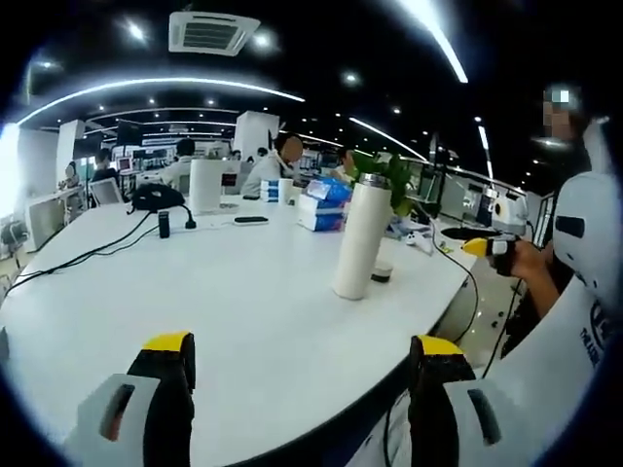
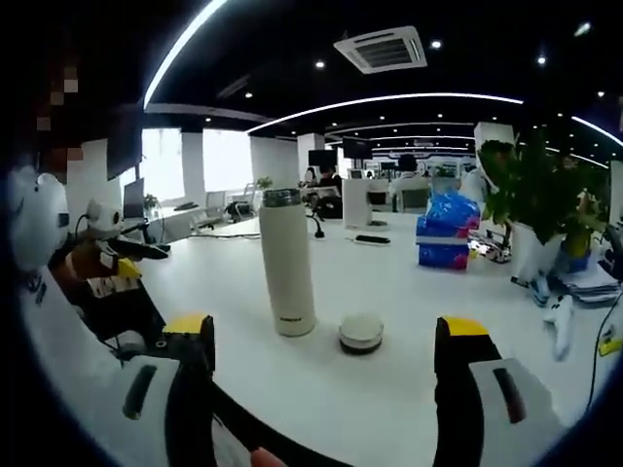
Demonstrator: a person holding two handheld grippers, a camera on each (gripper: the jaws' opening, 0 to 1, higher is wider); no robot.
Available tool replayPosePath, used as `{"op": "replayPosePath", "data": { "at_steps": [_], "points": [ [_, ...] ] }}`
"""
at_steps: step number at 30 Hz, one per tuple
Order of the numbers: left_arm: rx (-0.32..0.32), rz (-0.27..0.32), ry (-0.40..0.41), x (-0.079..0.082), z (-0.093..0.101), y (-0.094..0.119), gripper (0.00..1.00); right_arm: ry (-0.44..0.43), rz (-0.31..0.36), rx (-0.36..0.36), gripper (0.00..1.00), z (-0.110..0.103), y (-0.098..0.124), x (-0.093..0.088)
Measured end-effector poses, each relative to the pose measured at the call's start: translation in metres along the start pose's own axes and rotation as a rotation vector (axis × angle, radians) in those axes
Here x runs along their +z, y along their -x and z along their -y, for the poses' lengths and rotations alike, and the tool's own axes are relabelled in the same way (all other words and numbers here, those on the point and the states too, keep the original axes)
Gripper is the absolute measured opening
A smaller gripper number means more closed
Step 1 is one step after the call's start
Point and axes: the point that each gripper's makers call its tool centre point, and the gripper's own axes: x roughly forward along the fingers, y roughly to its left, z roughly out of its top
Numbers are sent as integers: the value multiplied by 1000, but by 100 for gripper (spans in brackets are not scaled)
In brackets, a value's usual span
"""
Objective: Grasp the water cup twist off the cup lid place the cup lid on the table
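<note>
A tall white water cup (image 1: 360,238) (image 2: 287,263) stands upright on the white table (image 1: 224,302) (image 2: 389,292), its metal mouth uncovered. Its round white lid (image 1: 382,273) (image 2: 361,332) lies on the table right beside the cup's base. My left gripper (image 1: 302,345) is open and holds nothing, well short of the cup. My right gripper (image 2: 326,326) is also open and holds nothing, with the cup and lid ahead between its yellow-tipped jaws. In the left gripper view the right gripper (image 1: 492,248) shows at the right, held in a hand past the table edge.
Blue tissue packs (image 1: 326,204) (image 2: 446,233) and a green plant (image 2: 540,195) stand behind the cup. A black cable (image 1: 88,255), a phone (image 1: 250,220) and a white box (image 1: 205,185) sit farther back. People sit at the far end.
</note>
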Motion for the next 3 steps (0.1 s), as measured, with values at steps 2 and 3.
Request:
{"op": "replayPosePath", "data": {
  "at_steps": [2,3],
  "points": [
    [-2,1,1,0,1,0,90,-1,2,0,95,0,1,0],
    [-4,0,1,0,2,-1,90,-1,3,0,95,0,2,0]
  ]
}}
